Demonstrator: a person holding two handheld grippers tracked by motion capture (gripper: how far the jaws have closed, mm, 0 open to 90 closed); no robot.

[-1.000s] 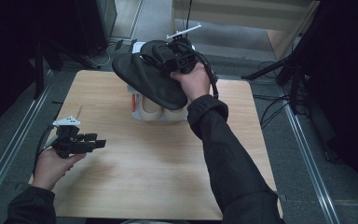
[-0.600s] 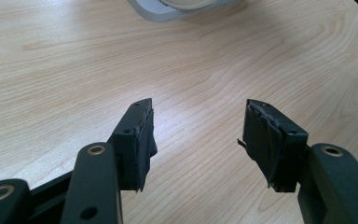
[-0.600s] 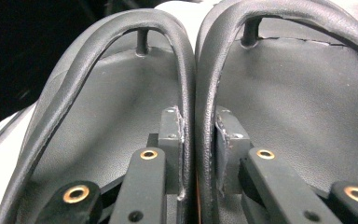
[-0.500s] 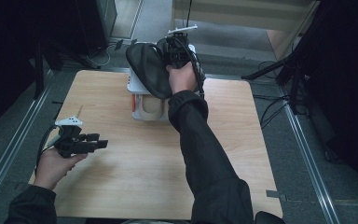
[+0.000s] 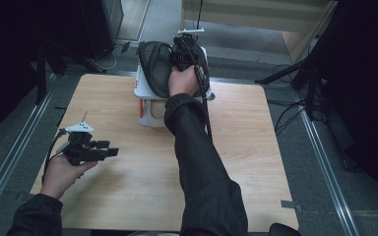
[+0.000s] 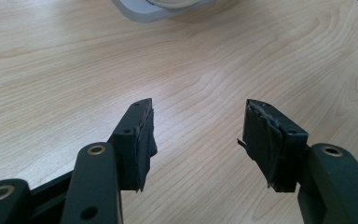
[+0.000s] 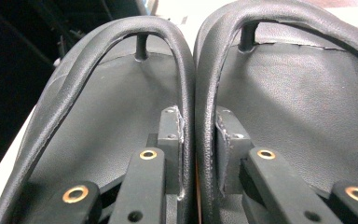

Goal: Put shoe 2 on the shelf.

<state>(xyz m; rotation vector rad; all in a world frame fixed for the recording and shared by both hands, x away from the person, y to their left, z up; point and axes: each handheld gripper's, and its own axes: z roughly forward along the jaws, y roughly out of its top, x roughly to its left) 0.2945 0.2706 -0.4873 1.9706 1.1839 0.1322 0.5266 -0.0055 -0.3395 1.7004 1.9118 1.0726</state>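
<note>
Black sandals' (image 7: 279, 93) inner straps pinched betw. right gripper (image 7: 198, 135) fingers (image 7: 170, 135).

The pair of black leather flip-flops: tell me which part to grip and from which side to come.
Grip the two inner straps where they run side by side, pinched together from the heel end. The pair of black leather flip-flops lies sole by sole, so those straps touch and fit between the jaws; the right hand-held gripper holds them exactly so, above the white plastic box at the table's far edge.
</note>
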